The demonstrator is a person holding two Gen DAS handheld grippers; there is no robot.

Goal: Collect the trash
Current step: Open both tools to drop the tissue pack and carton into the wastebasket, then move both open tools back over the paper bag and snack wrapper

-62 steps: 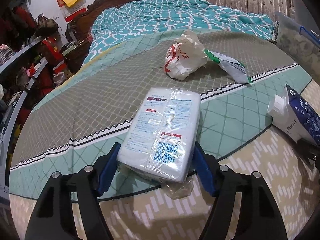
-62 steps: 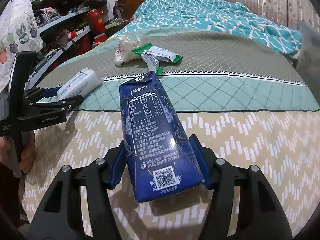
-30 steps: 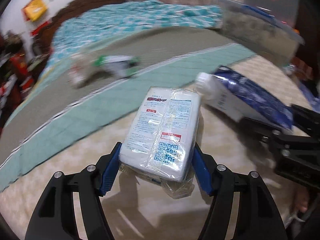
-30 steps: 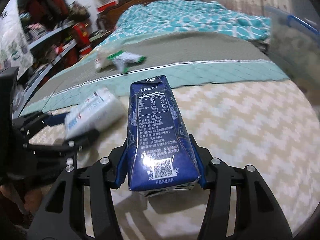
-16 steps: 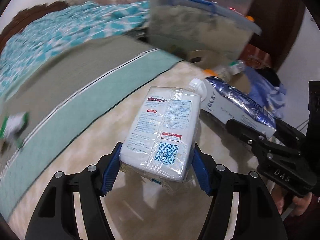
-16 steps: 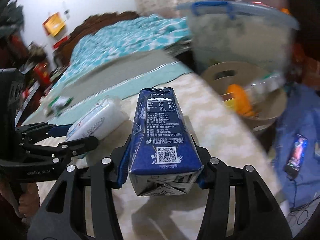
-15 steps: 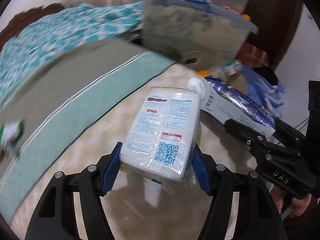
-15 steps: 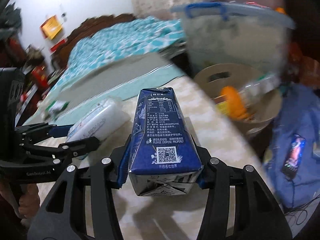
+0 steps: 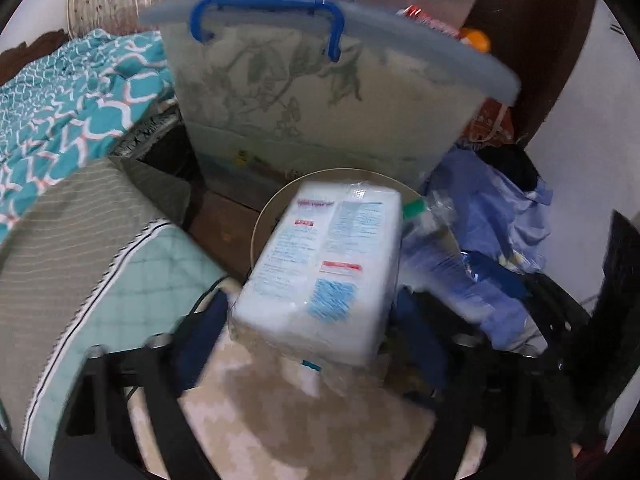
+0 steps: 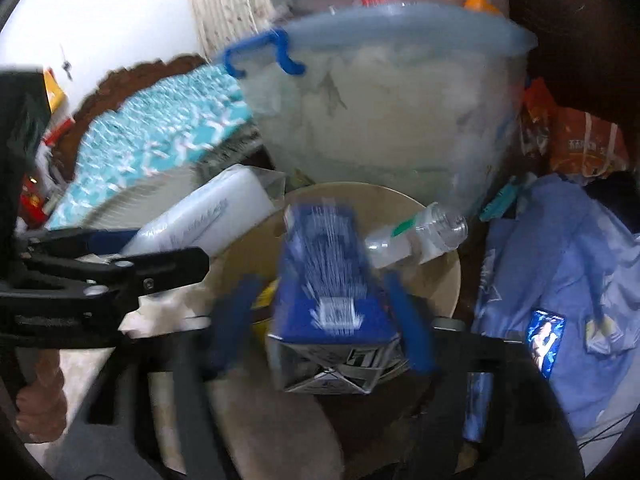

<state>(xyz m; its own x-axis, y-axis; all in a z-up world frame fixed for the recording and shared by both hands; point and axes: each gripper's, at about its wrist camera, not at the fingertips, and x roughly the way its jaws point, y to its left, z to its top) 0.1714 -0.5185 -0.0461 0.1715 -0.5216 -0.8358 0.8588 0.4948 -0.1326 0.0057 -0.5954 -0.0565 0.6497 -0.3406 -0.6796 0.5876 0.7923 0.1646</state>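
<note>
Left gripper [image 9: 308,320] was opening: jaws spread, white wrapped pack [image 9: 320,268] between them but clear gaps to both blue pads, so no grip. Right gripper [image 10: 324,312] same story, jaws opening, blue carton [image 10: 324,280] loose between the pads and motion-blurred, likely dropping. Both items had long axes running straight ahead along the fingers, tipped down toward the round beige bin [image 10: 444,276]. Bin sat directly below and ahead of both grippers, at the bed's [image 9: 100,248] foot, in front of the lidded plastic tub [image 9: 320,112]. Clear bottle [image 10: 420,236] already lay in it. Right gripper looked centred over the opening; left one came in from the bin's left edge, so the pack had the tighter margin
</note>
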